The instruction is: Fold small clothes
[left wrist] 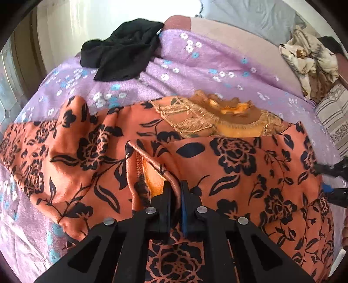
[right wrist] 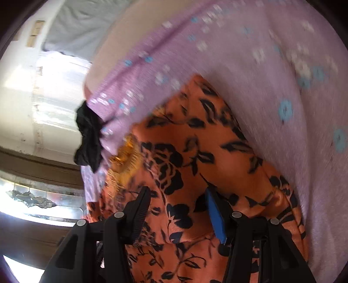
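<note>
An orange garment with black flowers lies spread on the purple flowered bedspread, its gold embroidered neckline at the far side. My left gripper is shut on a fold of the garment's hem near its middle. My right gripper is open over the same garment, with cloth between the jaws but not pinched. The right gripper also shows at the right edge of the left wrist view. The right wrist view is tilted and blurred.
A black garment lies crumpled at the far left of the bed; it also shows in the right wrist view. A crumpled cream patterned cloth and a striped pillow sit at the right. A grey pillow lies behind.
</note>
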